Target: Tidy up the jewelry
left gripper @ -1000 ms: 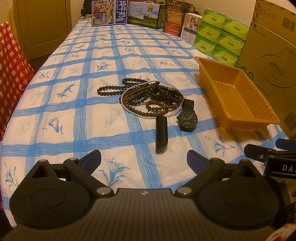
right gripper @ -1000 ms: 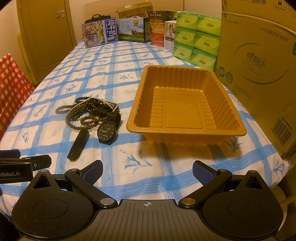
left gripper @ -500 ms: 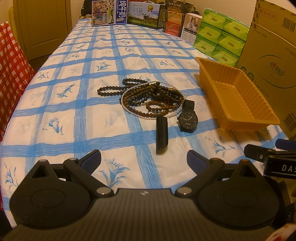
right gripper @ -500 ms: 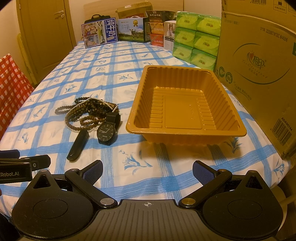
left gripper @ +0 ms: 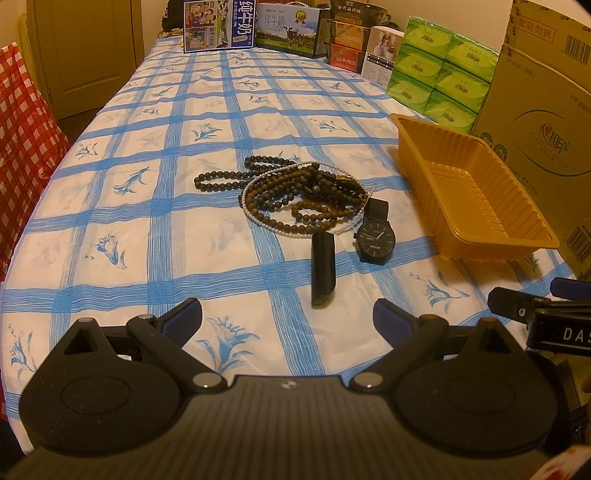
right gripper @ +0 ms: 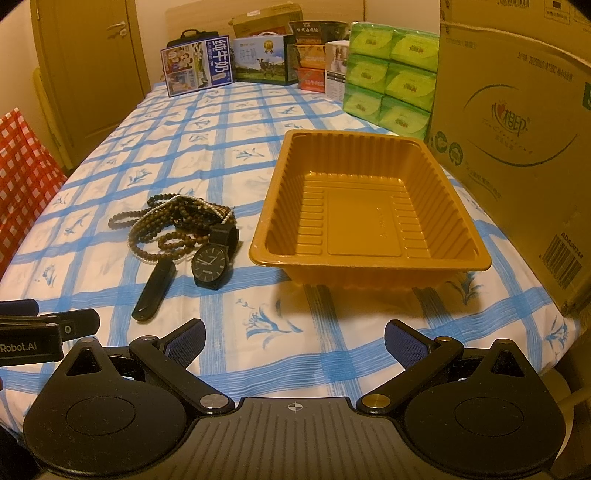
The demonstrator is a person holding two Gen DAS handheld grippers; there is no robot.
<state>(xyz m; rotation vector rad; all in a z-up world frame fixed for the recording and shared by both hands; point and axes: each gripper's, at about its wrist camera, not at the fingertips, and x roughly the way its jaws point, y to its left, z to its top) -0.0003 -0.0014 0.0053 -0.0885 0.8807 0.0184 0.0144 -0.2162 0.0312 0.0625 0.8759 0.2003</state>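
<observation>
A heap of brown and dark bead strings with a white pearl strand [left gripper: 295, 195] lies mid-table; it also shows in the right wrist view [right gripper: 173, 225]. A black wristwatch [left gripper: 375, 236] [right gripper: 214, 260] lies at its near right, one strap end [left gripper: 323, 271] [right gripper: 155, 290] stretched toward me. An empty orange plastic tray [left gripper: 476, 236] [right gripper: 369, 264] stands to the right. My left gripper [left gripper: 288, 317] is open and empty, just short of the strap end. My right gripper [right gripper: 295, 336] is open and empty, in front of the tray's near rim.
A blue-checked tablecloth [left gripper: 147, 221] covers the table. Milk cartons and boxes [left gripper: 251, 26] line the far edge. Green tissue packs [right gripper: 391, 74] and a large cardboard box [right gripper: 517, 147] stand along the right. A red-checked cloth [left gripper: 22, 129] hangs at the left.
Both grippers have crept slightly forward toward the jewelry and the tray. Nothing on the table has moved.
</observation>
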